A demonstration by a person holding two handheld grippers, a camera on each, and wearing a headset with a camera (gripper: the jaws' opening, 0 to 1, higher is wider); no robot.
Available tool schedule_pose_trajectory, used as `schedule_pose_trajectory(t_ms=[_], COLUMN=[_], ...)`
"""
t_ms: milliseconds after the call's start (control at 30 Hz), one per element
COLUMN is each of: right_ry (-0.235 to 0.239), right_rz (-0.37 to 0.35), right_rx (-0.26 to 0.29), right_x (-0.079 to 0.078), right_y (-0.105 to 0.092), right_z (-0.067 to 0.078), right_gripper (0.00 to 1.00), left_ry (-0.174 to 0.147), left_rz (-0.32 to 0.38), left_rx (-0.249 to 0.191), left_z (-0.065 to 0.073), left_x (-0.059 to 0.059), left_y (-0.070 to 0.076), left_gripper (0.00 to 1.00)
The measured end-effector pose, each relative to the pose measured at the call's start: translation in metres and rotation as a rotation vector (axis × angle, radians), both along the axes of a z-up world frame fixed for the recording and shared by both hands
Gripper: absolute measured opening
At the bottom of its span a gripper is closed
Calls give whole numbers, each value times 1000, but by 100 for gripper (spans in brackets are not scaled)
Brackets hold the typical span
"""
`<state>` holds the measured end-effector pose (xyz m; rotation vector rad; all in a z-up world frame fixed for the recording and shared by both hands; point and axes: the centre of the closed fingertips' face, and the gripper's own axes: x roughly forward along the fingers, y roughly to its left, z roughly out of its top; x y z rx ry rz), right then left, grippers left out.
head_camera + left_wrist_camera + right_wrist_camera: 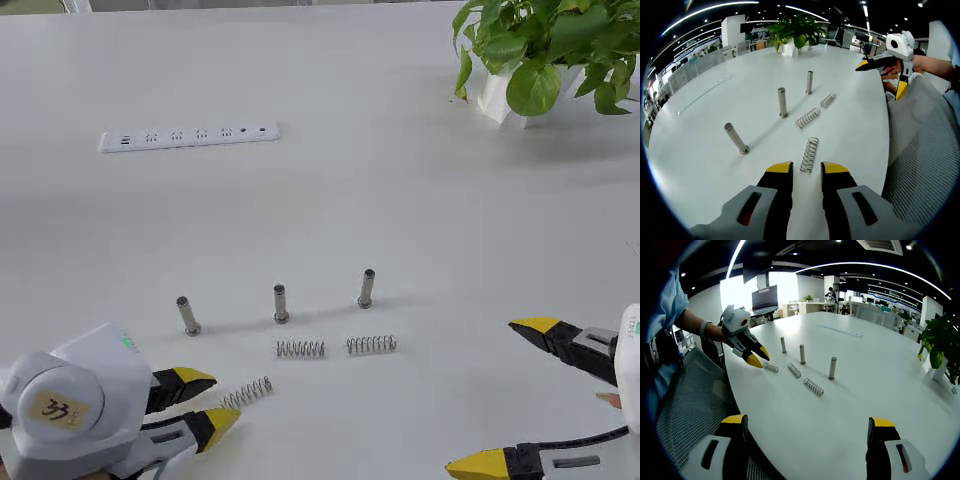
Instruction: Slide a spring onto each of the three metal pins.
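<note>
Left gripper (807, 169) lining up on the nearest spring (810, 154); no spring on any pin yet.

The pickup step appears to be just beginning; the left jaws are standing narrowly parted and holding nothing, with the coil's near end lying just at their yellow tips; the right gripper (489, 394) is hovering wide open and empty, well apart from the parts; the other two springs (300, 348) (371, 344) are lying flat on the matte white table (400, 180), just in front of the three pins (188, 315) (281, 303) (366, 288); these are smooth grey metal cylinders standing on small flared bases; the springs are thin, springy wire, likely to roll or squash; next, I judge, the jaws should be closing gently on the coil, lifting it, then lining its bore up over a pin top.
</note>
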<state>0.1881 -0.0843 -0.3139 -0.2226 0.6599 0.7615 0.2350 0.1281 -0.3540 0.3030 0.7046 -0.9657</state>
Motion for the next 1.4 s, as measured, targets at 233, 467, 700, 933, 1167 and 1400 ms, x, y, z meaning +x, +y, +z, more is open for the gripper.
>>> schedule_pose_trajectory(t_ms=[233, 467, 700, 933, 1167, 1400], right_ry=[3, 8, 8, 10, 10, 10], right_rz=[-5, -7, -7, -5, -3, 0], right_rx=[2, 4, 2, 1, 2, 1], right_x=[-2, -3, -4, -4, -4, -4], right_y=[-1, -1, -1, -1, 0, 1], right_z=[-1, -2, -3, -4, -4, -4], right_gripper=[99, 99, 99, 99, 99, 99], left_ry=[8, 12, 6, 10, 19, 17], left_rz=[-13, -9, -12, -4, 27, 41], left_rx=[21, 32, 34, 27, 21, 12], left_z=[-6, -10, -11, -11, -11, -10], left_x=[-1, 1, 1, 1, 4, 4], left_y=[0, 1, 1, -1, -1, -1], left_gripper=[14, 12, 9, 7, 7, 7])
